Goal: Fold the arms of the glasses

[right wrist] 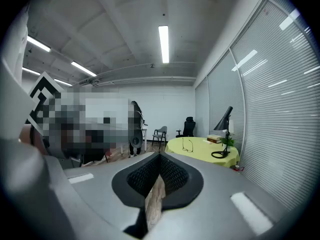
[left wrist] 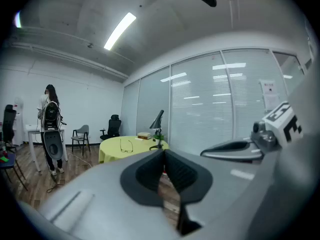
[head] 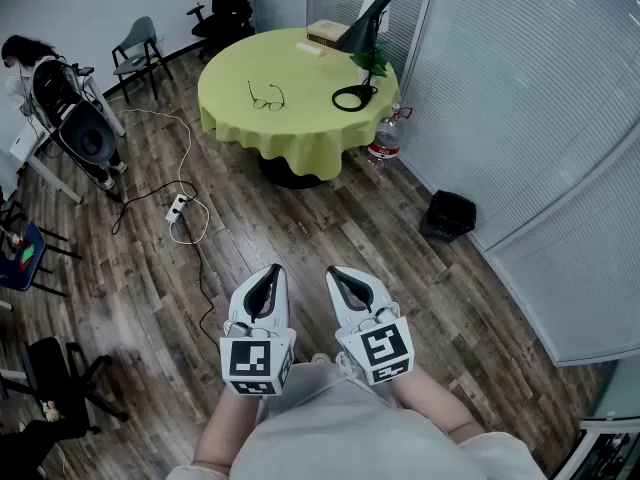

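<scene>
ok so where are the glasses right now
In the head view, the thin dark-framed glasses lie on the round table with the yellow-green cloth, towards its left side, with the black desk lamp to their right.

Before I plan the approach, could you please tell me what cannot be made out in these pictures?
- Glasses: too small in every view to tell how their arms lie.
- Table base: head view, mostly hidden under the yellow cloth.
- Books: head view, print too small to read.
- Right gripper view, left side: covered by a mosaic patch.
</scene>
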Available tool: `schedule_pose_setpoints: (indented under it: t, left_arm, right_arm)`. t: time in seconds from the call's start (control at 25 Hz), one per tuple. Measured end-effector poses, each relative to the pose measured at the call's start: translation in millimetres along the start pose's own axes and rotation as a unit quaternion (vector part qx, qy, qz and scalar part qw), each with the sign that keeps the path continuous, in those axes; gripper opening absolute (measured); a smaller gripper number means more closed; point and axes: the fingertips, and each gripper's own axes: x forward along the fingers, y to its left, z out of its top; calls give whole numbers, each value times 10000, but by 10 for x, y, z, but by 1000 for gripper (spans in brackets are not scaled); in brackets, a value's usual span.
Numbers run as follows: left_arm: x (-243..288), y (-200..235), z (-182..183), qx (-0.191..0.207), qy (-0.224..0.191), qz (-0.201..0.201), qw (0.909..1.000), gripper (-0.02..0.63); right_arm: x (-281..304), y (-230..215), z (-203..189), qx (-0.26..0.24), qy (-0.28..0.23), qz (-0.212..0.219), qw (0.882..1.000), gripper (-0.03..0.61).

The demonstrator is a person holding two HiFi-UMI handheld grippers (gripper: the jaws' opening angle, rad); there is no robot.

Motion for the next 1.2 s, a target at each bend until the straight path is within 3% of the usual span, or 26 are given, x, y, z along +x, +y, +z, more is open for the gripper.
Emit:
schedule_pose_setpoints:
  t: [0.68, 0.96, 1.2]
  left_arm:
    - [71, 91, -191, -142, 236, 88, 9996, 6]
    - [212, 584, -419, -460, 399, 332, 9976, 6]
    - [631, 1181, -493, -536, 488, 287, 9970, 6]
  right_arm:
    - [136, -43, -154, 308, 218, 70, 9993, -2]
    - [532, 97, -283, 277, 486, 262, 9981, -2]
    - [1218, 49, -308, 277, 721, 159, 9969, -2]
